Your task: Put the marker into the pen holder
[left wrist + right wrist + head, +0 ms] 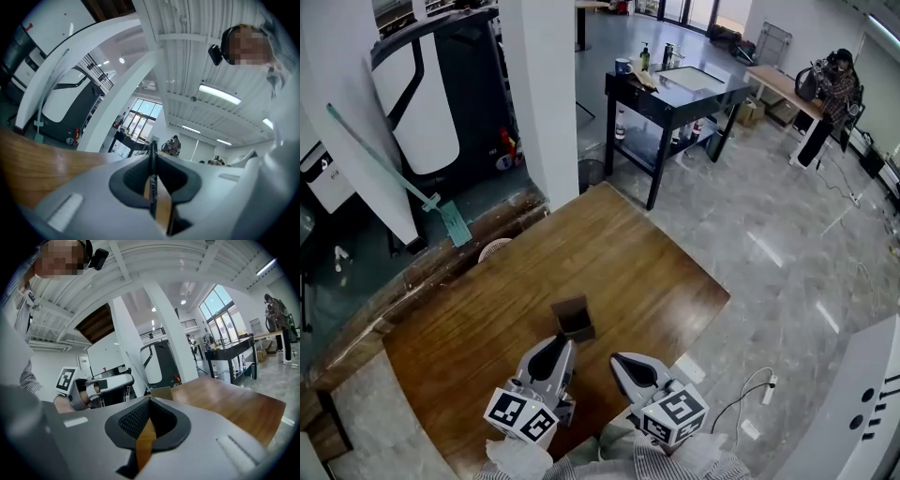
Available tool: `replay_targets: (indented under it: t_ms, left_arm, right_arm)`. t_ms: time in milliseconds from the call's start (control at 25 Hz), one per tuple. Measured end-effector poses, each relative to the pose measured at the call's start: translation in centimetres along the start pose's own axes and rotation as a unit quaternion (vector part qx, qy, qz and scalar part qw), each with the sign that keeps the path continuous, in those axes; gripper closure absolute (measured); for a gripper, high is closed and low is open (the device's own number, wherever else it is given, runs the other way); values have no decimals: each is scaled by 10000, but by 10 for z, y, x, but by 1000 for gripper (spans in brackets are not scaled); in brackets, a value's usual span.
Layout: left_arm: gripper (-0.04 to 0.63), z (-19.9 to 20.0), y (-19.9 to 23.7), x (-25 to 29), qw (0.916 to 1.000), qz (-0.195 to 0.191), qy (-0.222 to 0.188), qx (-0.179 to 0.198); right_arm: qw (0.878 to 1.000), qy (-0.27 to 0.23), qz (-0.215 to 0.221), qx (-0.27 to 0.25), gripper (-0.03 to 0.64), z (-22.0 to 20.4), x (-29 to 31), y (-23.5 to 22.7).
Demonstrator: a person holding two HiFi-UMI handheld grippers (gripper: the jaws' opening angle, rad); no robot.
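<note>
Clamping the black marker [152,185] between the jaws of the left gripper [555,349], over the near end of the wooden table [628,262]. Holding the right gripper [149,403] just beside it, jaws pressed together, empty. Facing the open-topped brown pen holder [573,319] just beyond the left gripper's tips, with a black table [675,98] far behind

L gripper [560,343] pointed fwd, jaws nearly together, pinched on thin black marker [152,186]. R gripper [620,360] sat just beside it, approx. level, jaws fully together w/ nothing btwn them.
</note>
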State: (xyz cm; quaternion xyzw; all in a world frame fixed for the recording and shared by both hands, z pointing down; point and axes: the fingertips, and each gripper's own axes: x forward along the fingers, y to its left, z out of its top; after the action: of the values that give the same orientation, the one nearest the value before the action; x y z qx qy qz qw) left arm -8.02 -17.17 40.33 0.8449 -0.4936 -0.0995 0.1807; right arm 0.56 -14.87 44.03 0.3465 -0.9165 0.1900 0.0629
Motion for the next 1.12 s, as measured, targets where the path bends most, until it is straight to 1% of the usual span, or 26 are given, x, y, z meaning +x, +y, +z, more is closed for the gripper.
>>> replay_targets:
  t_ms: [280, 560, 800, 920, 1120]
  left_arm:
    - [546, 16, 23, 36, 9999, 7, -126, 36]
    - [546, 18, 40, 65, 9993, 11, -179, 313]
    - [546, 5, 47, 76, 9975, -84, -251, 651]
    - [546, 3, 47, 79, 9955, -196, -326, 871]
    - [546, -16, 39, 84, 9898, -551, -108, 1311]
  right_arm:
    - [9997, 158, 67, 161, 618, 4, 39, -25]
    - [9993, 236, -8, 294, 618, 1, 64, -45]
    - [9989, 205, -21, 411, 618, -9, 82, -54]
    - [9986, 249, 7, 463, 618, -16, 87, -55]
    - [9976, 288, 39, 635, 618, -27, 88, -54]
